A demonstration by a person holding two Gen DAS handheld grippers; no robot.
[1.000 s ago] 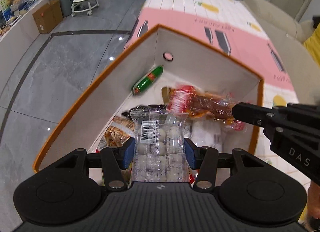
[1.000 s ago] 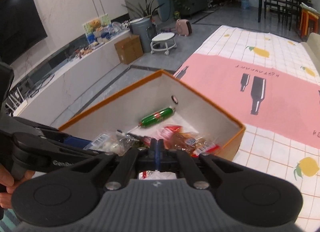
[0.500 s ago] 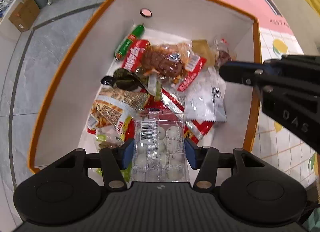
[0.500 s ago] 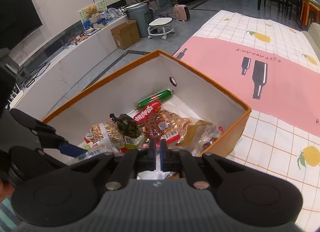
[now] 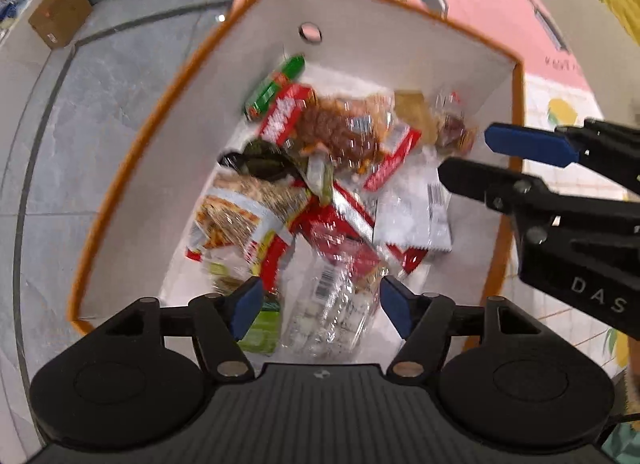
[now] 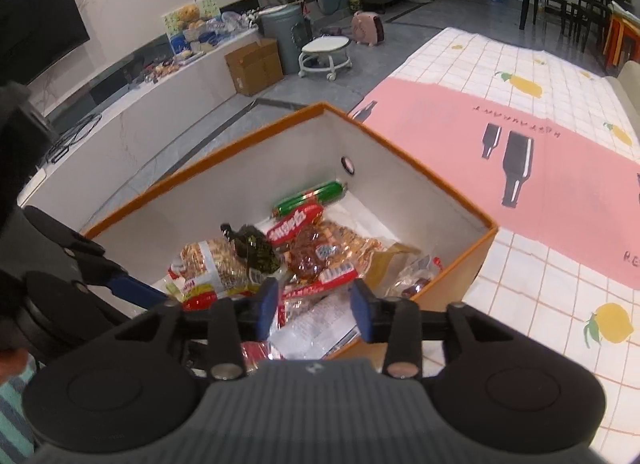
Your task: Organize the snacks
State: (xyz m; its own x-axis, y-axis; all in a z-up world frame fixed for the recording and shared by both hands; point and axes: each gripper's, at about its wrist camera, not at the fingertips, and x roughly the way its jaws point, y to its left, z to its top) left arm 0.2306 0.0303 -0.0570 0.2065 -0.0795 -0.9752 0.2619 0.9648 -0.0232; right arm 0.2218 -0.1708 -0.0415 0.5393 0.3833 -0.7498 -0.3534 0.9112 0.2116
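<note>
An orange-rimmed box (image 5: 160, 168) with white inner walls holds several snack packs. My left gripper (image 5: 320, 306) is open above its near end, and a clear bag of white balls (image 5: 332, 304) lies loose between and below the fingers, blurred. My right gripper (image 6: 314, 306) is open and empty over the box's near right side; it also shows in the left wrist view (image 5: 472, 160). A green sausage stick (image 6: 312, 198), red packs (image 6: 294, 222) and a white packet (image 5: 416, 212) lie inside the box (image 6: 476, 260).
The box stands on a table with a pink and white checked cloth (image 6: 560, 184). A grey tiled floor (image 5: 100, 76) lies to the left, with a cardboard carton (image 6: 254, 66), a white stool (image 6: 324, 52) and a low white counter (image 6: 120, 116) beyond.
My left gripper has opened and let go of the clear bag, which has dropped into the box. My right gripper has opened from shut.
</note>
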